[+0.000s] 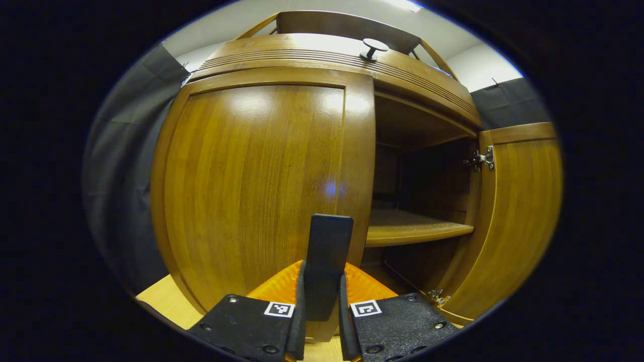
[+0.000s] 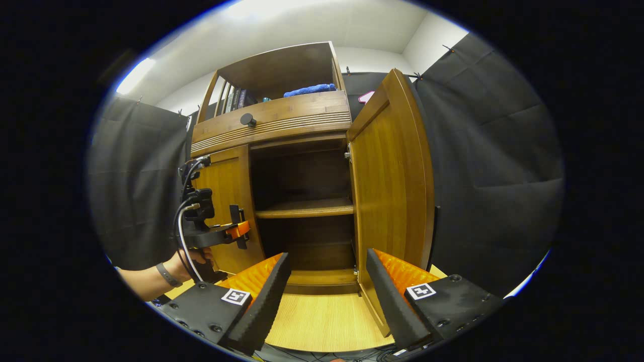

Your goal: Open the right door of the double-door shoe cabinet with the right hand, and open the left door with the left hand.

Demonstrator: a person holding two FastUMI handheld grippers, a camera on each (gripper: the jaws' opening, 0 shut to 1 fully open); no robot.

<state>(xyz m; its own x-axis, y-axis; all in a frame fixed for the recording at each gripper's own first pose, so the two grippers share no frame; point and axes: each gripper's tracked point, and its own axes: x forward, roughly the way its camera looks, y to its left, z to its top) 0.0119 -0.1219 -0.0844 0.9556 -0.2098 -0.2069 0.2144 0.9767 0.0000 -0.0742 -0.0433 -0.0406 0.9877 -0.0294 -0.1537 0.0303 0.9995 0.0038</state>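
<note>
Right door [image 2: 390,171] swung fully open; left door [image 1: 261,186] shut. Left gripper [image 1: 322,314] clamped on the dark handle [image 1: 327,261] at that door's inner edge. Right gripper [image 2: 324,296] spread, empty. Risk: slipping off the handle if pulled off-arc.

Both views facing cabinet [image 2: 297,201]; left nearer

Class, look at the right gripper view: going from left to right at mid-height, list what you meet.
Forearm → left gripper at the closed left door → open compartment with shelf → open right door → black cloth wall.
</note>
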